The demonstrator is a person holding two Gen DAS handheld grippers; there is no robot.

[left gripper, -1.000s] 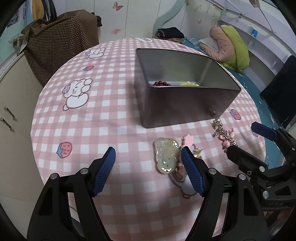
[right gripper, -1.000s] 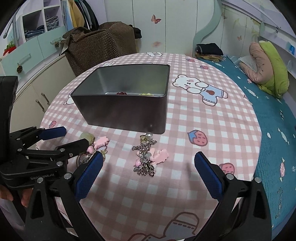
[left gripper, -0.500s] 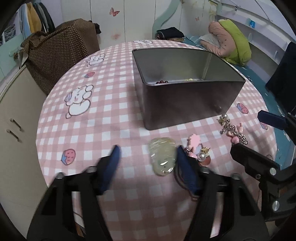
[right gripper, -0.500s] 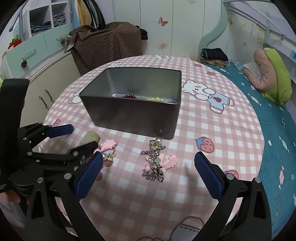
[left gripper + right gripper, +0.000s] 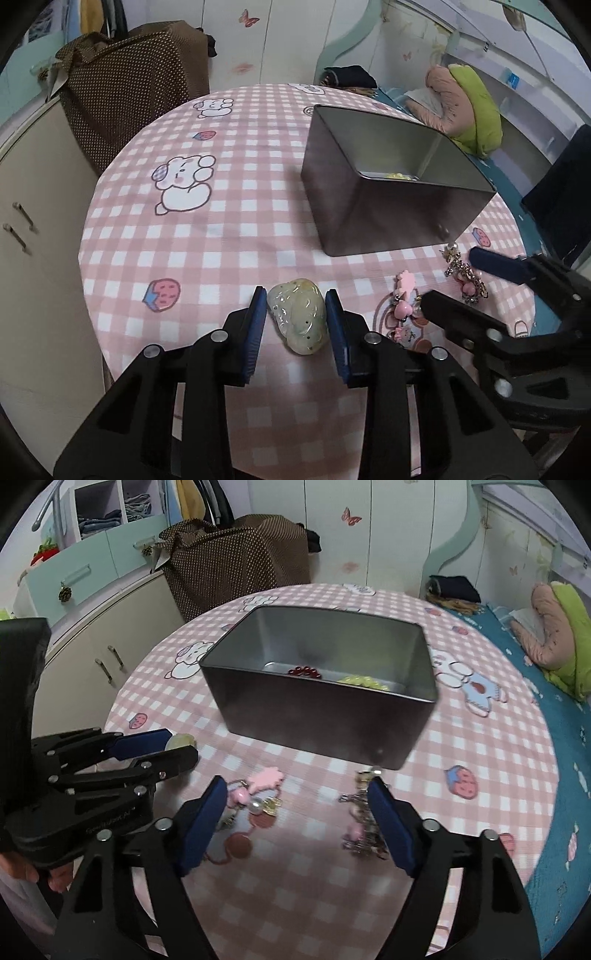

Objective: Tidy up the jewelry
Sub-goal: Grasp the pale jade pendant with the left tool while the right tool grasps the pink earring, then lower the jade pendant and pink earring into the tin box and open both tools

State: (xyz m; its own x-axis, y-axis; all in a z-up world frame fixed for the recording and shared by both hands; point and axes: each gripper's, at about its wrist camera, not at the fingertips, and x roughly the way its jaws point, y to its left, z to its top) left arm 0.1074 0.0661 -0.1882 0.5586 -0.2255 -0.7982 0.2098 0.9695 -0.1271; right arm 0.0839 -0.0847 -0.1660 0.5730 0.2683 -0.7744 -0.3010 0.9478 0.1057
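A pale green jade pendant [image 5: 299, 317] lies on the pink checked tablecloth. My left gripper [image 5: 295, 308] has closed around it, blue pads at both its sides. A grey metal box [image 5: 384, 206] holds red beads [image 5: 304, 671] and yellow beads [image 5: 364, 681]. A pink charm hair tie [image 5: 255, 797] and a silver charm bracelet [image 5: 364, 812] lie in front of the box. My right gripper [image 5: 297, 805] is open above them, its right pad over the bracelet. It also shows in the left wrist view [image 5: 461, 280].
The round table [image 5: 221, 206] stands beside a beige cabinet [image 5: 92, 657] with a brown dotted bag [image 5: 236, 565] on it. A blue bed [image 5: 554, 686] with a pink and green pillow [image 5: 557, 635] is at the right. The table's near edge is close.
My left gripper has moved right and closed from wide open around the jade pendant. My right gripper has moved forward and left over the charms and narrowed somewhat.
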